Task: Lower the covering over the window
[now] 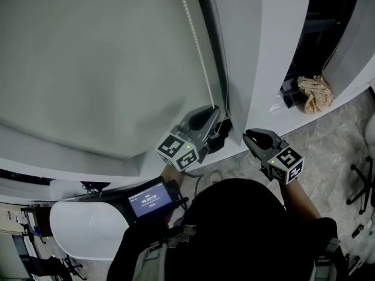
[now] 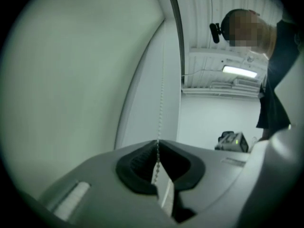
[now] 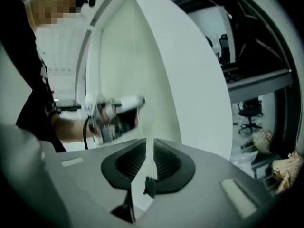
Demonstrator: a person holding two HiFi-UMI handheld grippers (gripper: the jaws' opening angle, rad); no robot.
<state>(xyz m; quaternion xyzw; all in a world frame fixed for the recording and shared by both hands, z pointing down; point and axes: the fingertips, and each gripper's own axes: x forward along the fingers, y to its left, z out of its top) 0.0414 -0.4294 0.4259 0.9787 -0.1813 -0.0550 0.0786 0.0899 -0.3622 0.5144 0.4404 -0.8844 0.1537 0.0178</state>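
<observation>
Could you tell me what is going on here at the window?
A person is working a roller blind with two handheld grippers. The left gripper is shut on the blind's bead chain. The right gripper is off the chain, its jaws slightly apart with nothing between them. The blind looks largely lowered.

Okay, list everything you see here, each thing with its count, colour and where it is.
roller blind: one, pale grey-green, over the window at left
bead chain: one, white, hanging along the blind's right edge
pillar: one, white, right of the blind
crumpled cloth: one, tan, on the ledge at far right
screen device: one, black with lit display, at the person's chest
left tool: one, grey, shut on the bead chain
right tool: one, grey, jaws slightly apart, nothing between them
</observation>
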